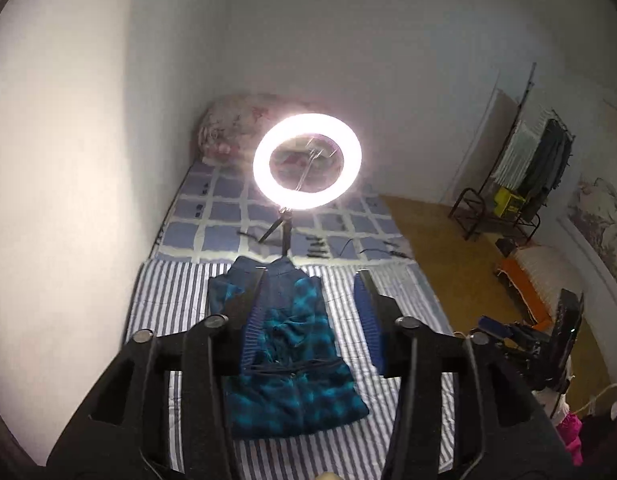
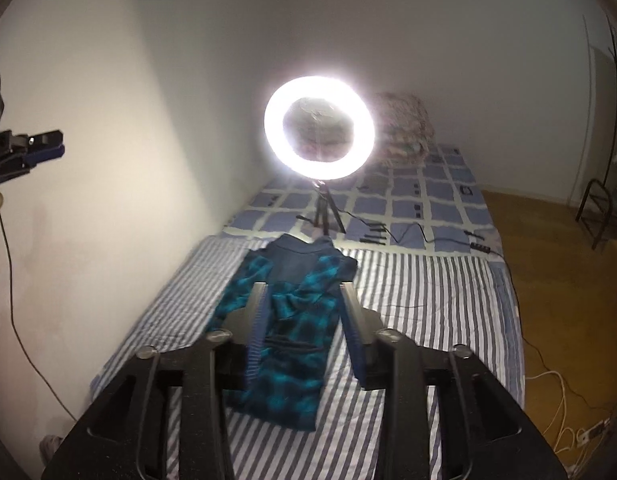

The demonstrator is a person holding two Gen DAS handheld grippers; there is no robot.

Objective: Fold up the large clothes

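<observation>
now, garment: blue plaid jacket [image 1: 292,356] folded, flat on striped bed [image 1: 404,292]
left gripper [image 1: 314,280]: jaws apart, empty
right gripper [image 2: 304,292]: jaws apart, empty

no text, label, brand, number or sign can be read in either view; everything is too blurred.

In the left wrist view the garment [image 1: 292,344] lies on the striped sheet [image 1: 176,300] in the lower middle of the frame, on the bed [image 1: 220,208]. Behind it, at the centre, a ring lamp [image 1: 307,161] stands on a small tripod [image 1: 282,226] on the bed. A pillow [image 1: 232,124] sits behind the lamp, to its upper left, against the wall. A clothes rack [image 1: 536,164] stands at the right edge, on the floor [image 1: 448,248]. Cables [image 2: 412,236] lie on the bed right of the tripod.
</observation>
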